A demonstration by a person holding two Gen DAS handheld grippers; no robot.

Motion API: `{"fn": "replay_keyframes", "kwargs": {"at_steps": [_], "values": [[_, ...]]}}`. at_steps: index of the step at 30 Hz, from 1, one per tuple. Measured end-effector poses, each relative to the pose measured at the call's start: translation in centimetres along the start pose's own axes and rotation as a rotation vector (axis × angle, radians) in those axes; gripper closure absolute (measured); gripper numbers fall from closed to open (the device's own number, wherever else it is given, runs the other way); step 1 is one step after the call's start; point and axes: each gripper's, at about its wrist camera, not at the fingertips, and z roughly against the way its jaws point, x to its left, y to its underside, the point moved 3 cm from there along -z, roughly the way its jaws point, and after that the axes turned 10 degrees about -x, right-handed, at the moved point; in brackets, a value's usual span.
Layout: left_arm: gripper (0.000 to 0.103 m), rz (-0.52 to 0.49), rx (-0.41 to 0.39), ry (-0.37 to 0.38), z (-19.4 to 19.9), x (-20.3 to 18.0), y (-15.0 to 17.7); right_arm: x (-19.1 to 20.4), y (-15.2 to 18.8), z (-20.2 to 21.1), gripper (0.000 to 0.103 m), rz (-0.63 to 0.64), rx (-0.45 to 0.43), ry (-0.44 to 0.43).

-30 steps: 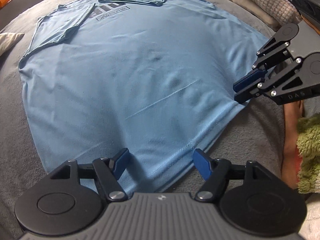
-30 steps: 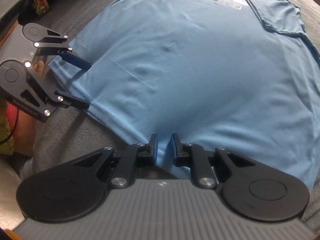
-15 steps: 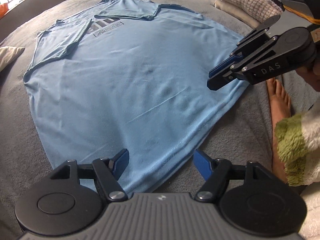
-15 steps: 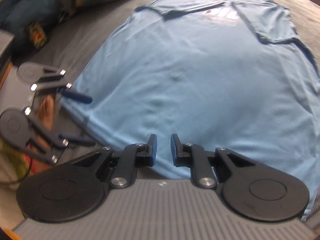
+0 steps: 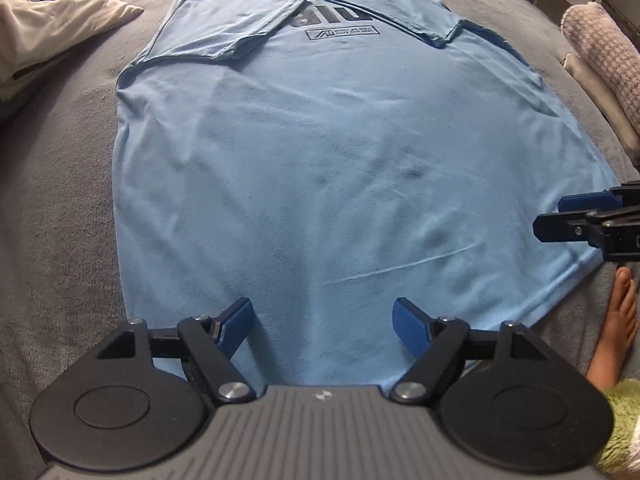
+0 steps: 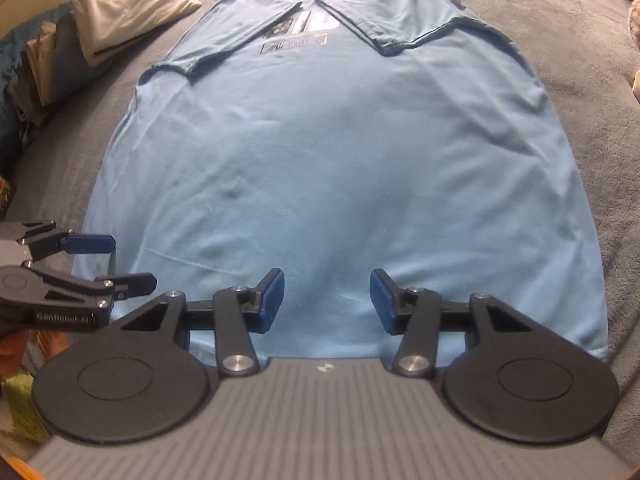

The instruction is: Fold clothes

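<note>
A light blue T-shirt (image 5: 320, 168) lies flat on a grey bed cover (image 5: 60, 200), both sleeves folded in over the chest print. It also fills the right wrist view (image 6: 340, 160). My left gripper (image 5: 322, 320) is open and empty over the bottom hem, left of middle. My right gripper (image 6: 326, 300) is open and empty over the hem further right. The right gripper shows at the right edge of the left wrist view (image 5: 560, 216). The left gripper shows at the left edge of the right wrist view (image 6: 120, 264).
A white pillow (image 5: 48, 24) lies far left and folded clothes (image 6: 100, 20) are stacked beside it. A knitted roll (image 5: 604, 48) lies at the right. A bare foot (image 5: 616, 328) and green fluffy fabric (image 5: 624, 420) are at the bed's near right.
Both grippers have swung to face the shirt squarely from its hem. The right gripper's fingers have opened from nearly shut. The left stays open.
</note>
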Motion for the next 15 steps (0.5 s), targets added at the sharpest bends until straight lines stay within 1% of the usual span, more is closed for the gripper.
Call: {"fn": "replay_keyframes", "kwargs": {"at_steps": [4, 6, 10, 15], "values": [[0.016, -0.017, 0.008, -0.018, -0.28, -0.57, 0.21, 0.22, 0.03, -0.22, 0.047, 0.022, 0.005, 0.017], [0.012, -0.015, 0.009, -0.019, -0.4, -0.81, 0.27, -0.01, -0.2, -0.21, 0.042, 0.011, 0.003, 0.03], [0.01, 0.008, 0.023, -0.031, -0.76, -0.8, 0.25, -0.33, -0.4, -0.02, 0.038, -0.003, -0.005, 0.051], [0.009, 0.002, 0.041, -0.048, -0.93, -0.91, 0.36, -0.7, -0.4, 0.21, 0.026, -0.019, -0.018, 0.079]]}}
